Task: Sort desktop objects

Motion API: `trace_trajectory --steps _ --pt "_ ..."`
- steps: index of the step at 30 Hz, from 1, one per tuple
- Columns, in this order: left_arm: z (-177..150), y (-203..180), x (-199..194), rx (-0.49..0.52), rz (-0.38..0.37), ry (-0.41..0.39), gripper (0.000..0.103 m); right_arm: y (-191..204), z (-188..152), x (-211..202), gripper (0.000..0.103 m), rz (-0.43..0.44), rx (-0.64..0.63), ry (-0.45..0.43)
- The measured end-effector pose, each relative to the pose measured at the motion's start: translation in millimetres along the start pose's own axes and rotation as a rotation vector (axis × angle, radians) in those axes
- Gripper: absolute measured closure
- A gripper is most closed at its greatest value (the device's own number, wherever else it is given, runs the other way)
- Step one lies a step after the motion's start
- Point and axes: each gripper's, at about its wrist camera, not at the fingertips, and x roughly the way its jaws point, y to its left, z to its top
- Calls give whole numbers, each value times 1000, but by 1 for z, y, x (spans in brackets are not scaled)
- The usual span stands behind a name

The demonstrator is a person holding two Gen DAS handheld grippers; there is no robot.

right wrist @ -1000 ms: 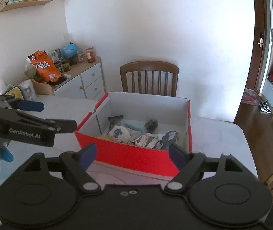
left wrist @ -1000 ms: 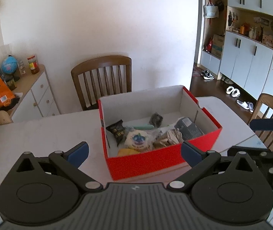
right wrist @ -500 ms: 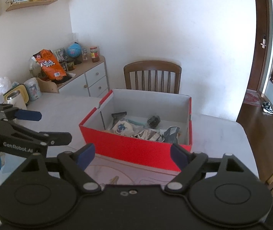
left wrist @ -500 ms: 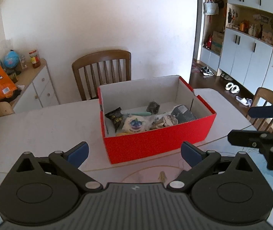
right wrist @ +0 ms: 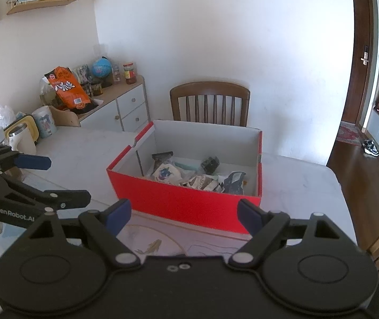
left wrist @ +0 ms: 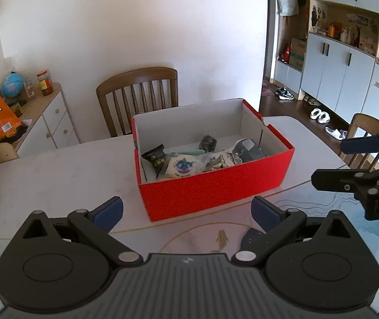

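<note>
A red cardboard box [left wrist: 216, 191] with white inside walls stands on the white table [left wrist: 56, 170]. It also shows in the right wrist view [right wrist: 184, 202]. Inside lie several small items: a dark snack packet [left wrist: 156, 159], a round white pouch with a blue print [left wrist: 182, 166], crumpled wrappers [left wrist: 222, 159] and a dark grey packet [left wrist: 249, 150]. My left gripper [left wrist: 186, 211] is open and empty, held back from the box's near wall. My right gripper [right wrist: 180, 212] is open and empty, also short of the box.
A wooden chair [left wrist: 137, 97] stands behind the table. A white sideboard [right wrist: 125, 106] at the left carries an orange snack bag [right wrist: 66, 86], a globe and jars. A kettle and mugs [right wrist: 20, 138] stand at the table's left. A second chair [left wrist: 367, 133] is at the right.
Both grippers have pulled back and up from the box, which now looks smaller and farther. Both stay open and empty.
</note>
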Motion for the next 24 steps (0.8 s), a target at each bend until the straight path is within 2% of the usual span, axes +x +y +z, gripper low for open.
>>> trace_trajectory --steps 10,24 --pt "-4 -2 8 -13 10 32 0 -1 -2 2 16 -6 2 8" --pt "-8 -5 10 -3 14 26 0 -5 -7 4 16 -11 24 16"
